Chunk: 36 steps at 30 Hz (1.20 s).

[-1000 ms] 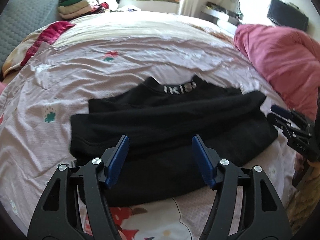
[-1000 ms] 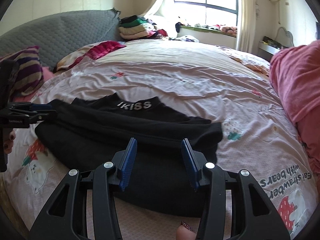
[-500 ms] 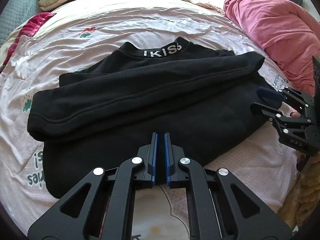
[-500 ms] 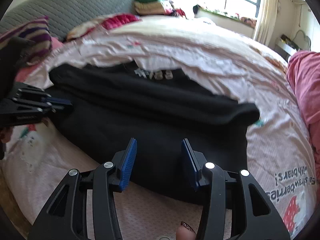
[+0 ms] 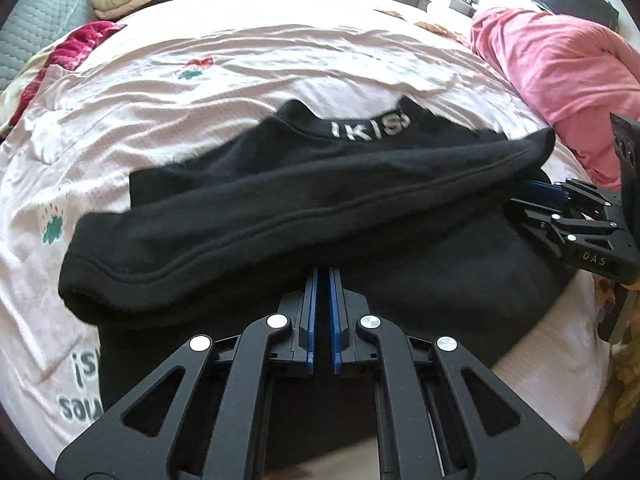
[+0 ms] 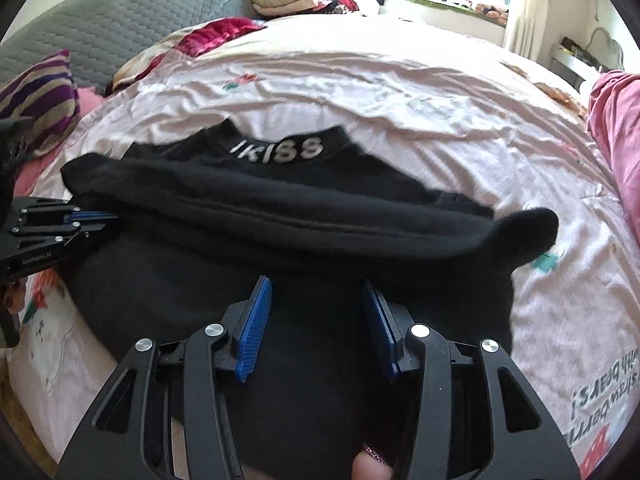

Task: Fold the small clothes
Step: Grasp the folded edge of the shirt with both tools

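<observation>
Black sweatshirt (image 5: pixel 304 216): flat on pink bedsheet (image 5: pixel 240 76), sleeves folded across, collar far | left gripper (image 5: pixel 323 280): jaws clenched at sleeve's near edge, grasp uncertain | right gripper (image 6: pixel 316 300): jaws released over near hem, apparently poised for next fold

Left hand-held gripper (image 5: pixel 323 280): black frame, blue pads pressed nearly together, tips aimed steeply downward; whether any cloth sits between the pads cannot be told. Right hand-held gripper (image 6: pixel 317 286): black frame, blue ribbed pads parted about halfway, nothing pinched between them, tilted downward. Fingertip (image 6: pixel 370 467) with dark glittery nail polish shows at the bottom edge below the right unit.
</observation>
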Each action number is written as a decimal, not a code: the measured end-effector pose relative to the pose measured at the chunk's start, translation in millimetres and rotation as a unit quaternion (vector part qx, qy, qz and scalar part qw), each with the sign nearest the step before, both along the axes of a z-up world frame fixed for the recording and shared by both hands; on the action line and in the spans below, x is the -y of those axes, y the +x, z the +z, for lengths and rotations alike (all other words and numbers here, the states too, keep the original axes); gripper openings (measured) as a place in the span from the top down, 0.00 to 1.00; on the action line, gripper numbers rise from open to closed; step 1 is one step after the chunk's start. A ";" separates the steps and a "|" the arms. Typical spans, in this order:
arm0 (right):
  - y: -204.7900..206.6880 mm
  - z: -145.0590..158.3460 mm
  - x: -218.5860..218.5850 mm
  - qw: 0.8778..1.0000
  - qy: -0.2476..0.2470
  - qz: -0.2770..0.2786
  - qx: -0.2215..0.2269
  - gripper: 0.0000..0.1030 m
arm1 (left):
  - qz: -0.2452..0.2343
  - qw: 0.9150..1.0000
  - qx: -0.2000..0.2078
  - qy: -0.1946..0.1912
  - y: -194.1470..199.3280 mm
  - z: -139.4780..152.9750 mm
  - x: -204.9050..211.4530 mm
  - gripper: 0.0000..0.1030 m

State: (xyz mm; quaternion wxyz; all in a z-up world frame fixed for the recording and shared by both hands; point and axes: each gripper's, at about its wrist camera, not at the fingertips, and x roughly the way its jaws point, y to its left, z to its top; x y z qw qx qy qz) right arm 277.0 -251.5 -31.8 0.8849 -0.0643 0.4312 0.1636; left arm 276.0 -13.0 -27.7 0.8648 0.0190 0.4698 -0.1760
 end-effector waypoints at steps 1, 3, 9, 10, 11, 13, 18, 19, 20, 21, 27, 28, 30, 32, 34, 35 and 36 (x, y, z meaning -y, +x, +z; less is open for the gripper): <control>3.2 1.3 2.4 1.000 -0.004 -0.006 0.007 0.56 | 0.003 1.000 0.005 -0.001 2.9 0.9 -1.0 0.98; 10.1 2.5 9.7 1.000 -0.001 -0.018 0.014 0.56 | 0.013 1.000 0.021 0.001 7.1 4.3 -3.4 0.98; 26.4 3.9 35.0 0.997 0.018 -0.066 0.025 0.55 | 0.069 0.997 0.045 0.004 24.5 7.3 -25.0 0.80; 27.5 4.3 38.4 0.997 0.020 -0.071 0.026 0.55 | 0.078 0.996 0.045 0.000 25.5 7.3 -30.4 0.80; 28.3 5.0 42.7 0.996 0.022 -0.079 0.027 0.55 | 0.087 0.995 0.045 -0.007 26.0 7.9 -36.1 0.78; 30.1 7.5 52.7 0.994 0.028 -0.096 0.032 0.55 | 0.108 0.993 0.049 -0.021 26.3 11.8 -49.3 0.72; 32.7 12.1 72.2 0.990 0.026 -0.131 0.038 0.52 | 0.157 0.986 0.042 -0.036 28.0 17.4 -78.9 0.63; 32.5 12.1 74.6 0.990 0.021 -0.136 0.039 0.51 | 0.165 0.985 0.037 -0.040 28.7 15.7 -83.8 0.62; 33.2 11.5 77.9 0.989 0.016 -0.143 0.038 0.51 | 0.174 0.983 0.031 -0.043 29.5 13.9 -88.9 0.61; 34.5 10.6 81.9 0.988 0.015 -0.150 0.035 0.51 | 0.186 0.981 0.024 -0.048 31.1 11.3 -96.2 0.59; 40.7 -3.1 98.3 0.986 0.051 -0.159 -0.011 0.51 | 0.196 0.979 -0.003 -0.061 34.0 -1.6 -106.1 0.56; 40.3 -4.5 98.5 0.986 0.058 -0.157 -0.014 0.53 | 0.193 0.980 -0.001 -0.054 33.7 -2.2 -103.2 0.56; 40.0 -6.8 98.2 0.986 0.084 -0.144 -0.023 0.71 | 0.187 0.982 0.012 -0.033 32.1 -0.7 -96.5 0.67; 38.4 -4.5 93.9 0.986 0.086 -0.139 -0.018 0.90 | 0.178 0.984 0.023 -0.014 30.4 1.2 -88.5 0.90; 35.6 1.7 88.0 0.988 0.069 -0.138 -0.004 0.93 | 0.176 0.984 0.037 0.007 28.5 4.8 -83.7 0.94; 33.7 5.7 86.9 0.988 0.069 -0.140 0.006 0.93 | 0.172 0.984 0.045 0.014 26.9 8.5 -81.4 0.95; 32.3 9.6 87.9 0.987 0.071 -0.145 0.014 0.93 | 0.170 0.984 0.049 0.016 27.3 11.2 -80.4 0.95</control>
